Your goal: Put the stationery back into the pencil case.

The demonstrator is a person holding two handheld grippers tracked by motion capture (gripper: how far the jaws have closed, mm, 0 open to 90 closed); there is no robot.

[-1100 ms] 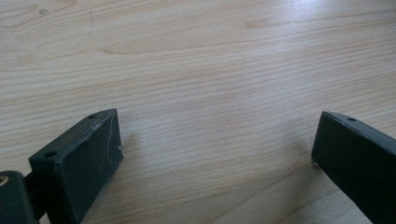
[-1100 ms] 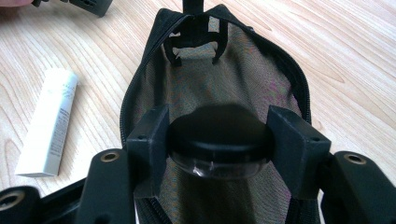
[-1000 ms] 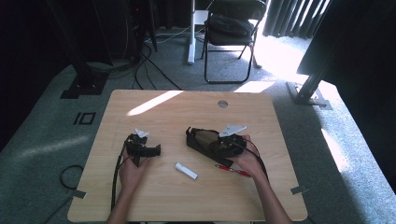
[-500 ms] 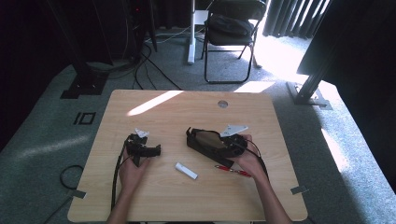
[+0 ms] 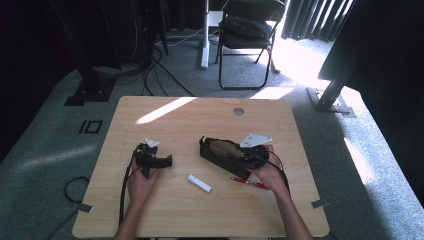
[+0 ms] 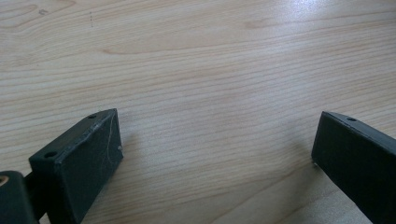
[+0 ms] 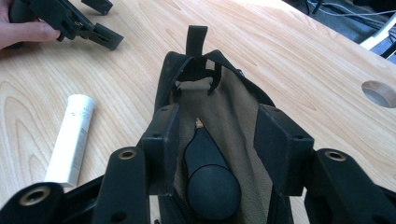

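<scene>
At the left of the wooden table, the left gripper is being held by the left hand, its jaws standing released and wide apart over bare wood, with nothing between them, as is being shown in the left gripper view. One white tube is lying flat just right of that hand, near the middle of the table's front half; faint grey print is being shown on it in the right gripper view, too small to be read. Right of the tube, one black pouch with a tan lining is lying unzipped at mid-table, and the right gripper is being held at its open mouth by the right hand. Its jaws have just been closing and are standing half parted inside the opening; one dark rounded object is lying in the lining between them, and the pads are not being pressed on it. One red pen is lying just in front of the pouch, beside the right hand. No brand or legible label is being shown on any item.
</scene>
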